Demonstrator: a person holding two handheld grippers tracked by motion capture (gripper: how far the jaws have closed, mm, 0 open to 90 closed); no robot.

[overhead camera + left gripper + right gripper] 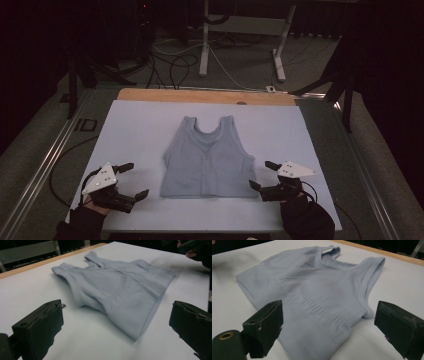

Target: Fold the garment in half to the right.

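Note:
A pale blue sleeveless top (207, 157) lies flat in the middle of the white table cover (140, 125), straps pointing away from me. My left gripper (134, 180) stands open near the front left, a short way left of the top's hem corner. In the left gripper view the top (120, 287) lies ahead between the wide-apart jaws. My right gripper (264, 175) is open beside the top's lower right corner. The right gripper view has the top (312, 295) close in front, its hem reaching down between the jaws.
The wooden table edge (205, 96) runs along the back. Beyond it stand a white desk frame (240, 35) and loose cables (172, 65) on the floor. Metal rails (45, 160) flank the table on both sides.

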